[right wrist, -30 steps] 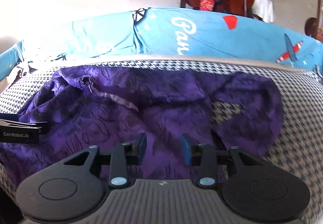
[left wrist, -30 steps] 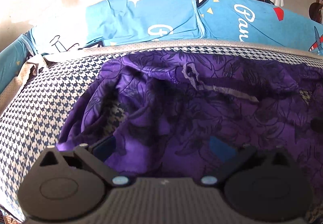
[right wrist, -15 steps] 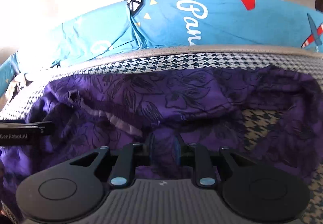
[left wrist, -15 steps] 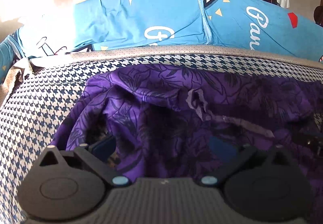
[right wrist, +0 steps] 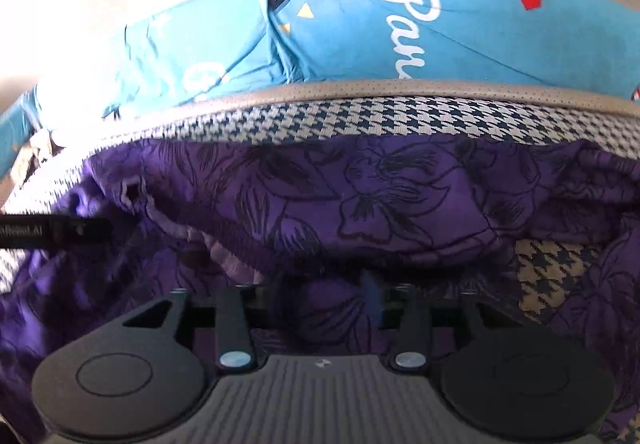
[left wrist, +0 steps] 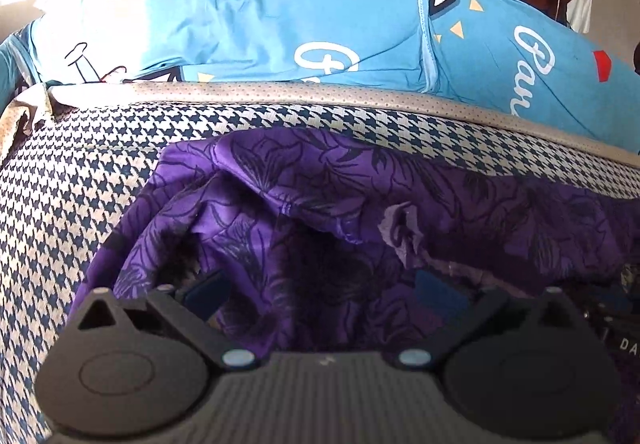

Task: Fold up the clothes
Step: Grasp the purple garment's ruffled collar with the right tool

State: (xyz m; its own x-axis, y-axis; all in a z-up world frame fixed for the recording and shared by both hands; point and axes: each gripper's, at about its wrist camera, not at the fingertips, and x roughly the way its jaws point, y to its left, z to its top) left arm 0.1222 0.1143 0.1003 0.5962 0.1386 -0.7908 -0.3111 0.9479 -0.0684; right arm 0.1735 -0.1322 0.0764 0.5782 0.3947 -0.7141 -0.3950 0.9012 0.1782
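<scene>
The crumpled purple floral-print garment (right wrist: 372,196) lay on the houndstooth-patterned cushion (left wrist: 92,180), its far edge carried closer to the blue printed bedding (left wrist: 320,28) than a second before, so a fold looked underway; the right gripper (right wrist: 324,302), which had pinched cloth, was opening with fabric still between its jaws; the left gripper (left wrist: 320,284) stood wide apart over bunched cloth, gripping nothing; no containers were visible.
</scene>
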